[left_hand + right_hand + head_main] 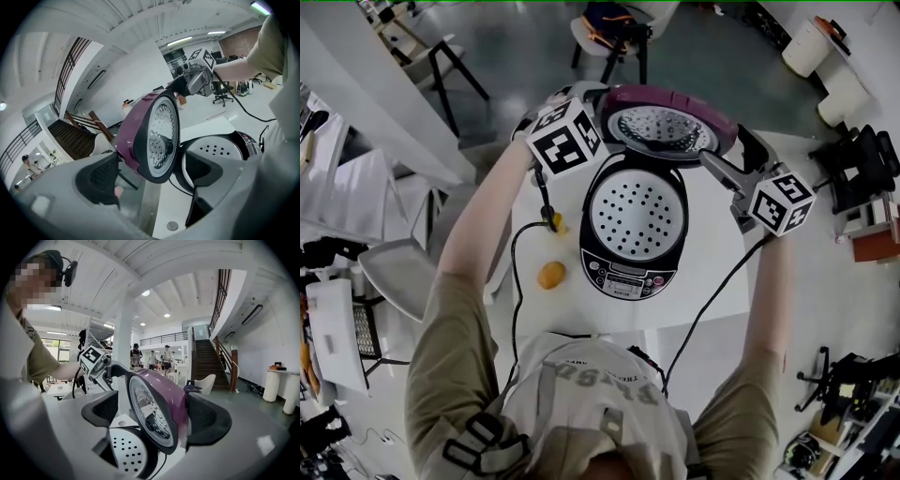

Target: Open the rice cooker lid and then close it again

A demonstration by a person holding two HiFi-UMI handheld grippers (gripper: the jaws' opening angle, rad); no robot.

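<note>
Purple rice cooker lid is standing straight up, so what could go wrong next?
The left gripper and right gripper straddle the glossy purple lid with jaws open, not clamping, so it might slip and slam onto the white perforated inner plate. The black cable trailing beside the black rice cooker could snag.

Khaki short-sleeved shirt [455, 361], black cables [710, 305]

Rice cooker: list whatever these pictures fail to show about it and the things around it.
- Contents of the pot: every view, covered by the perforated plate under the raised lid.
- Print on the control panel: head view, too small to read.
- Fingers of the left gripper: head view, covered by its marker cube.
- Orange lump on the table: head view, too small to identify.
</note>
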